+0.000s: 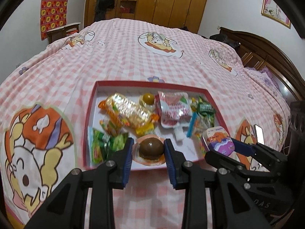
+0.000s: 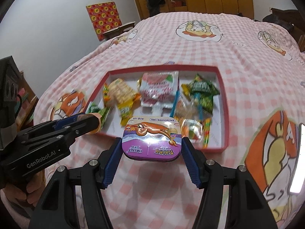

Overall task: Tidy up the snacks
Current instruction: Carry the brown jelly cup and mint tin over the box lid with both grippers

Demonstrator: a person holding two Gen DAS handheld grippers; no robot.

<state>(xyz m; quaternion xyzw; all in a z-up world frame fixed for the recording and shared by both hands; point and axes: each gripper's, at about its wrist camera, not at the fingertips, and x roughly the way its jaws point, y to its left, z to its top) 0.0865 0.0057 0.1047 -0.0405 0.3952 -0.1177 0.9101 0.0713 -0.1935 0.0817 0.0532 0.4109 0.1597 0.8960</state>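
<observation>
A red-rimmed shallow box (image 1: 89, 114) (image 2: 225, 99) lies on the bed and holds several snack packs. My left gripper (image 1: 148, 148) is shut on a packaged brown egg (image 1: 151, 148) over the box's near edge. My right gripper (image 2: 152, 145) is shut on a purple Pokemon mint tin (image 2: 151, 141) and holds it just above the box's near rim; the tin also shows in the left wrist view (image 1: 219, 140). In the box lie an orange cracker pack (image 1: 127, 112), a pink-white pouch (image 1: 174, 108), green packs (image 1: 205, 108) and another egg (image 1: 148, 98).
The pink checked bedspread (image 1: 152, 57) with cartoon prints covers the bed. A dark wooden headboard (image 1: 266, 53) is at the right, wardrobes (image 1: 171, 0) at the back. A phone (image 2: 297, 158) lies on the bed at the right.
</observation>
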